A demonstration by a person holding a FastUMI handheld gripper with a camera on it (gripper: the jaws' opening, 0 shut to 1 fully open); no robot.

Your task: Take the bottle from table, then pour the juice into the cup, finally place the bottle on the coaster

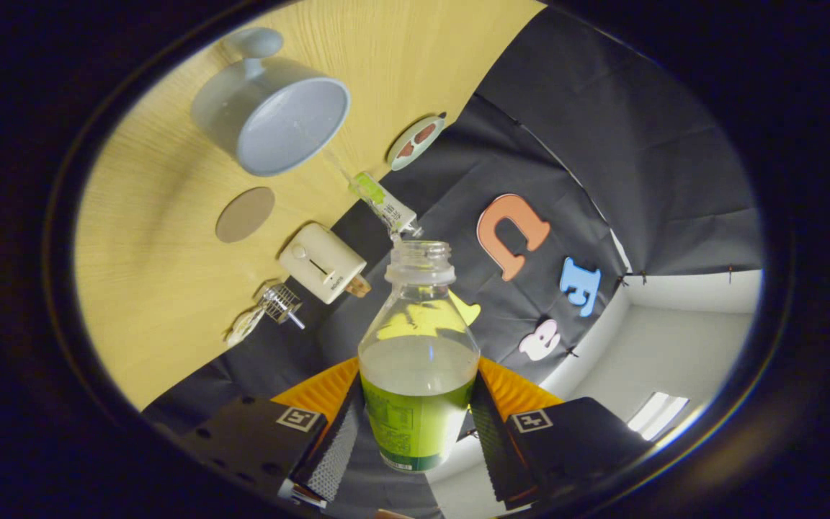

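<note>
My gripper (415, 411) is shut on a clear plastic bottle (418, 360) with a green label, held between both fingers by its lower body. The bottle has no cap, and pale juice fills it to about mid-height. The whole scene looks rolled, so the wooden table (163, 303) slants away beyond the bottle. A light blue cup (274, 112) with a handle stands on it, well beyond the bottle's mouth and off to one side. A round brown coaster (245, 214) lies flat between the cup and the fingers. No stream leaves the bottle.
Near the table's back edge stand a small white toaster-like box (323, 263), a metal wire gadget (278, 306), a green-and-white tube (385, 204) and a small round patterned dish (416, 142). Black cloth wall rises behind them.
</note>
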